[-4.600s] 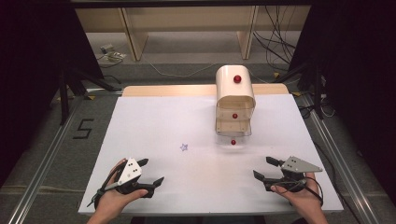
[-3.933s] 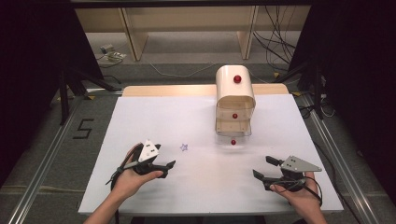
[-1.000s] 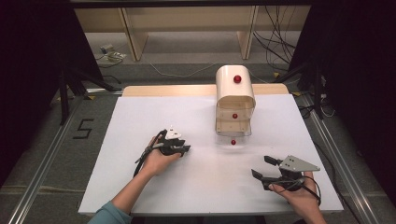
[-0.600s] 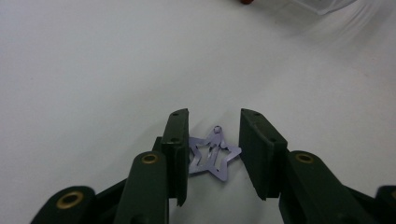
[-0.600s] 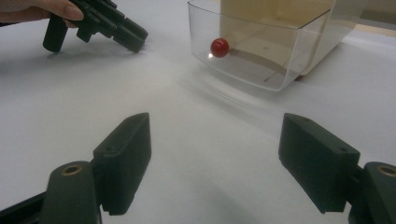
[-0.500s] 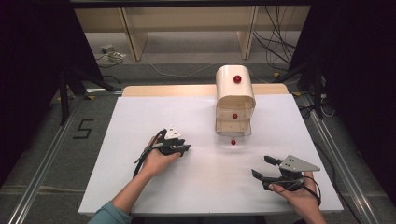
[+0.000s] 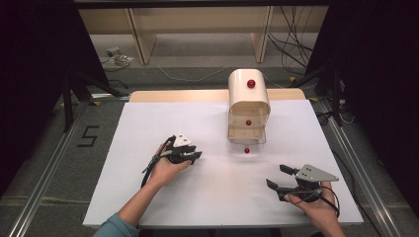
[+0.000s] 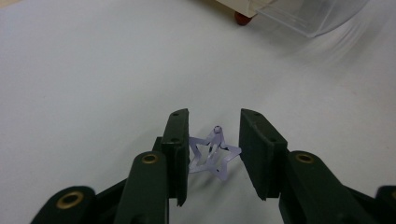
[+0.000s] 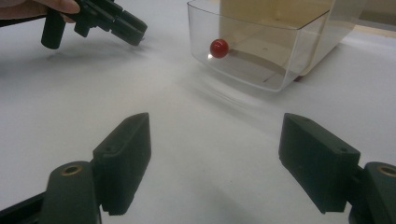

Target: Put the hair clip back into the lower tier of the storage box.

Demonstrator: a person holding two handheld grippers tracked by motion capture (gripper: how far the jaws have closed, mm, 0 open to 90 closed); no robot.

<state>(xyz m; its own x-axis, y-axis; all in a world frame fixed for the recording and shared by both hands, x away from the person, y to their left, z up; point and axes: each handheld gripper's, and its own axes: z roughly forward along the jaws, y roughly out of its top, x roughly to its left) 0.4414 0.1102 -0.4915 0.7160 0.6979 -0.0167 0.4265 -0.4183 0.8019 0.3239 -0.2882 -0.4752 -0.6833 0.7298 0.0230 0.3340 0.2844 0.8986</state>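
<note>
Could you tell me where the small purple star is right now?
The purple star stands pinched between the left gripper jaws, left of the drawer unit.

1. The right gripper (image 9: 215, 163) rises from the bottom of the frame, its two black jaws standing wide apart over bare white table (image 9: 201, 121), nothing between them.
2. At upper centre and right sits a clear plastic drawer (image 9: 261, 46), pulled out of a cream cabinet (image 9: 317, 42).
3. A red knob (image 9: 219, 47) shows on the drawer's front wall.
4. At upper left, a hand (image 9: 42, 6) holds the other gripper (image 9: 100, 21) low over the table.
</note>
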